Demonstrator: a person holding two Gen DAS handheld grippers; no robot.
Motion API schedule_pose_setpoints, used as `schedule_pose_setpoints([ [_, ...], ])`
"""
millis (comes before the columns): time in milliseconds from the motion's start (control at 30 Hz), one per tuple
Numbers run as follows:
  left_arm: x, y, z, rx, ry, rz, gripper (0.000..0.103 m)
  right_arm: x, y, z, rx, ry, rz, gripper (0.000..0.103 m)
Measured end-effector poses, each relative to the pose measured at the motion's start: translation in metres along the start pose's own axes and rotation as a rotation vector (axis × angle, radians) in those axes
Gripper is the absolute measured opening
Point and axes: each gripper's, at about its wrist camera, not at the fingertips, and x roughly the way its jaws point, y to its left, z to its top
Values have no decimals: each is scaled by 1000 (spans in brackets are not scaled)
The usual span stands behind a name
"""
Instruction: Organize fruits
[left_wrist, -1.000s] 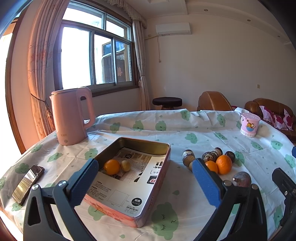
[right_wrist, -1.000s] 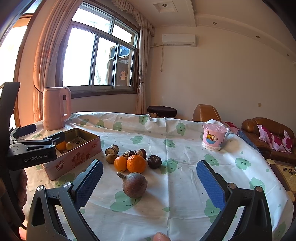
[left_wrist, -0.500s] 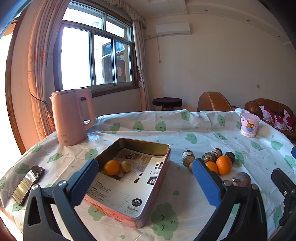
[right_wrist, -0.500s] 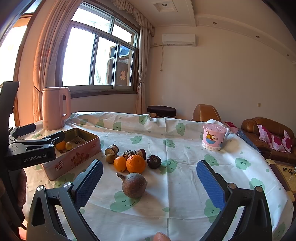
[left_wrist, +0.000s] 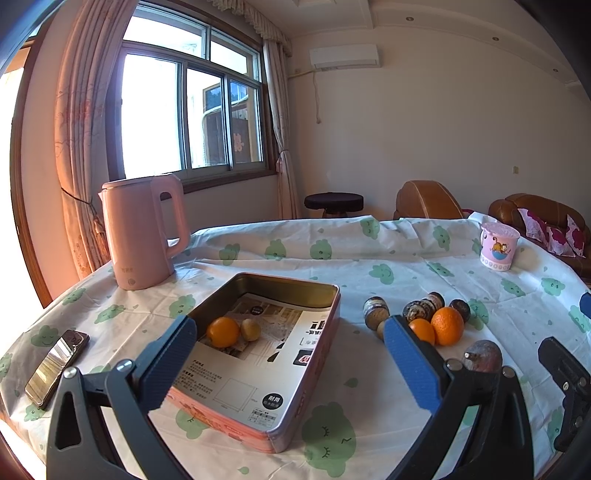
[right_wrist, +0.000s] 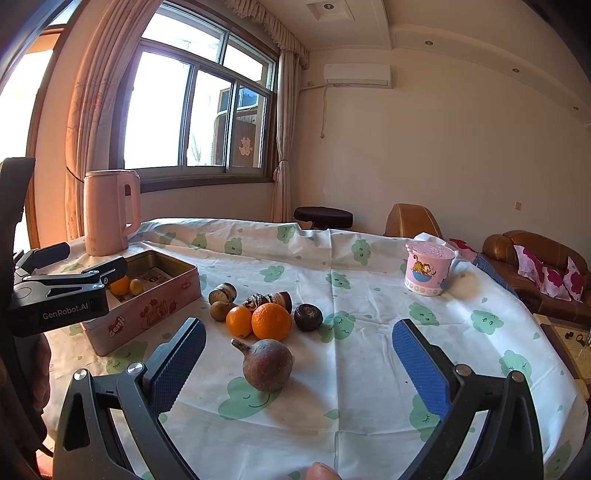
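- fruits lay in two places: most sat loose in a cluster on the counter (right_wrist: 369, 369), a round top under a white cloth printed with green smiling clouds, and two were already in the tin (left_wrist: 314, 291).
- the tin, a shallow rectangular metal box with pink printed sides and a paper sheet lining its floor, stood open just left of the cluster, likely placed there as the collecting box.
- the left claw (left_wrist: 284, 365) hovered over the tin's near end, its blue ribbed pads wide apart and gripping nothing.
- the right claw (right_wrist: 297, 363) was likewise spread and empty, aimed at the cluster, probably lining up a pick.
- the brown stemmed fruit (right_wrist: 266, 363), rough and roundish, lay nearest that claw, apart from the others.
- the large orange (right_wrist: 271, 321) touched a smaller orange (right_wrist: 239, 321), both smooth and bright.
- a dark round fruit (right_wrist: 308, 316) sat just right of them; mottled brown pieces lay behind.
- inside the tin, an orange (left_wrist: 222, 331) rested beside a small yellowish fruit (left_wrist: 251, 329), near the far end.
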Motion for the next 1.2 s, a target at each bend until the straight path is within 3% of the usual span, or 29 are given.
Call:
schedule_pose_setpoints([
  [733,6,1,-9,11,24,0,103,12,-1,-13,19,71,39,102],
  [900,10,-5,-11,22,48,-36,103,27,4,-23,1,173,67,84],
  [1200,20,-29,-2,69,74,-74,103,68,8,-23,-27,316,93,76],
])
